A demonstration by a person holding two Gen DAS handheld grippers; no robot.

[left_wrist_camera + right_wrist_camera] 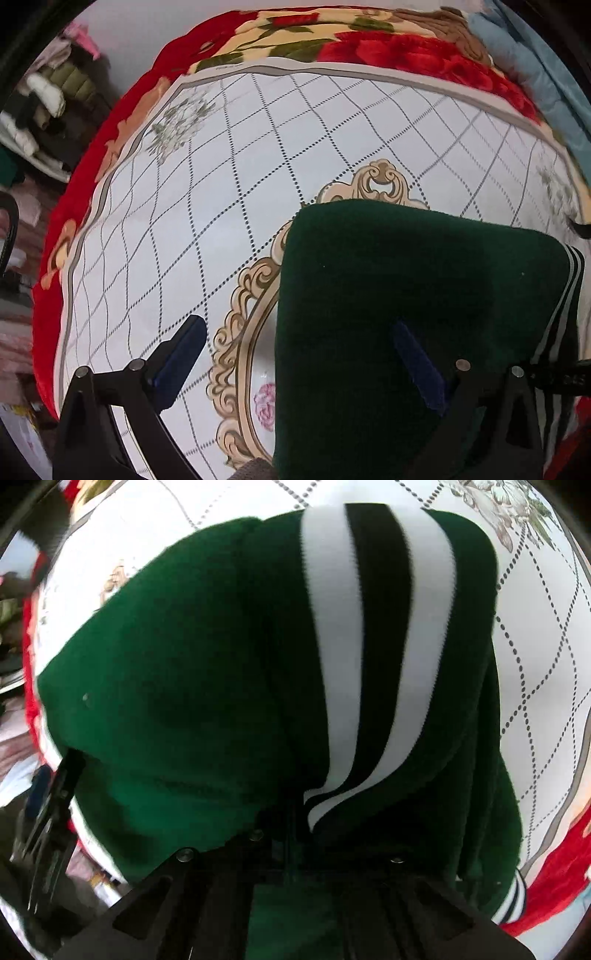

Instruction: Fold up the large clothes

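A dark green sweater (406, 280) with black and white striped trim lies folded on a white patterned bedspread (221, 184). My left gripper (295, 354) is open above the sweater's left edge, one blue-padded finger (181, 354) over the bedspread, the other over the sweater. In the right wrist view the green sweater (203, 664) fills the frame, its white and black stripes (369, 646) running down into my right gripper (295, 834). The right fingers are buried in the fabric and seem shut on it.
A red floral blanket (369, 48) borders the bedspread at the far and left sides. A light blue cloth (535, 66) lies at the far right. Piled clothes (48, 103) sit beyond the left edge. The left gripper (55, 801) shows in the right wrist view.
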